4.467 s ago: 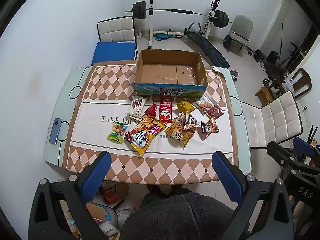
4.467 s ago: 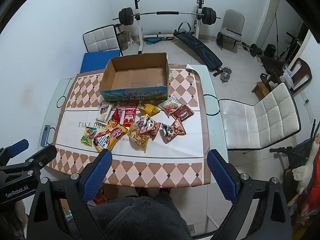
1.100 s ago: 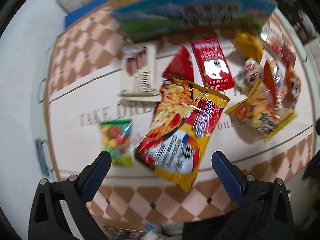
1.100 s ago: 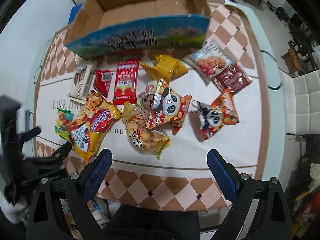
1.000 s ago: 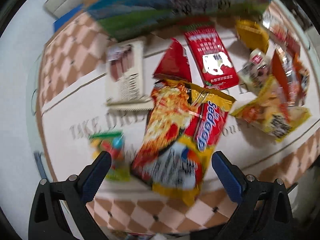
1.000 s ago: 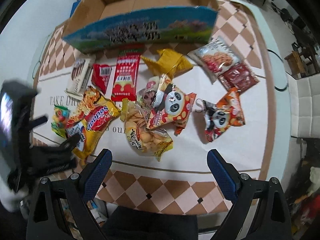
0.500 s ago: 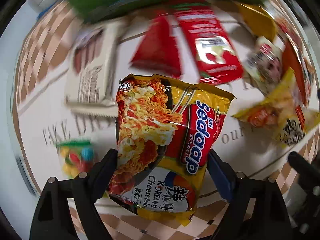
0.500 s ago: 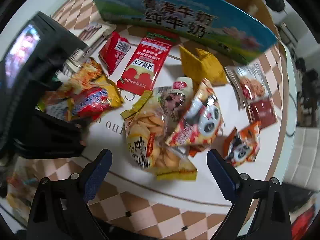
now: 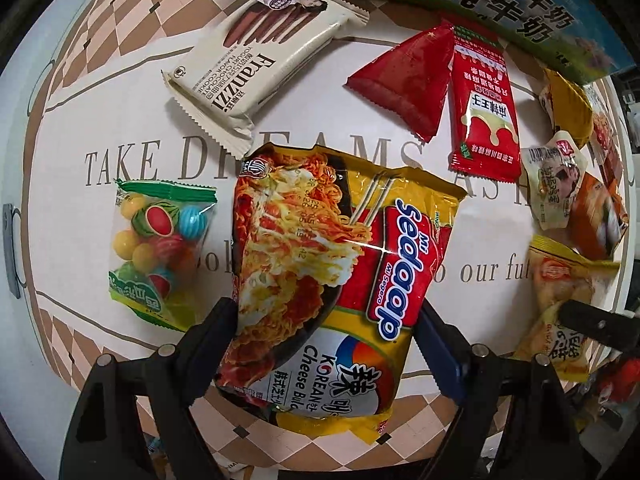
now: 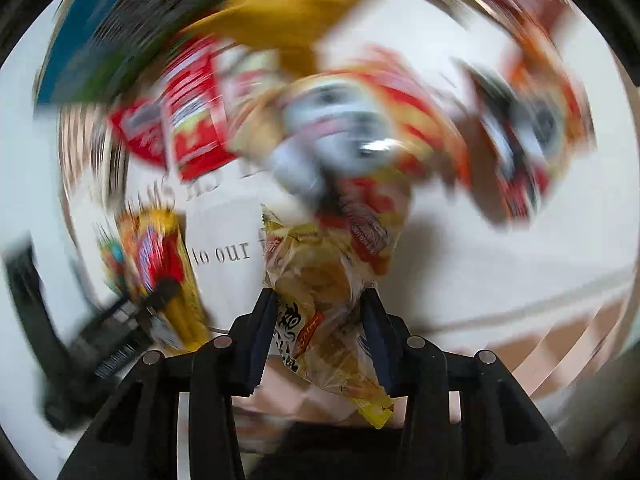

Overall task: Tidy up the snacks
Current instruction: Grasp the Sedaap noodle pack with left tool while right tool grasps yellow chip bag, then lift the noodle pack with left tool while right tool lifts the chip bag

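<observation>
Left gripper (image 9: pixel 326 330): my fingers (image 9: pixel 218 322) sit on either side of the noodle packet, pads against its two long edges; I read that as a wide grip on it.
Noodle packet (image 9: pixel 336 264): yellow and red, lying flat on the worktop, its lower half between my left fingers, its top end touching the biscuit pack.
Right gripper (image 10: pixel 318 330): my fingers (image 10: pixel 264 330) are narrow and closing, with the clear cracker bag pinched between them; the pads press its sides.
Cracker bag (image 10: pixel 320 280): yellow-edged, crumpled at the waist where the fingers meet it, tail end hanging below them. In the left view it lies at the right edge, under a black part of the other gripper.
Biscuit pack (image 9: pixel 256 68): cream wrapper, tilted, above the noodle packet.
Candy bag (image 9: pixel 158 250): green-edged with coloured balls, just left of the noodle packet, apart from it.
Red sachets (image 9: pixel 482 104): one long, one triangular, overlapping, near the box.
Box (image 9: pixel 500 8): blue and green printed wall along the top edge.
Worktop (image 9: pixel 492 236): white cloth with lettering and a checked border.
Right view: heavily blurred; I can make out a panda-face pack (image 10: pixel 340 128) above the cracker bag, little else.
</observation>
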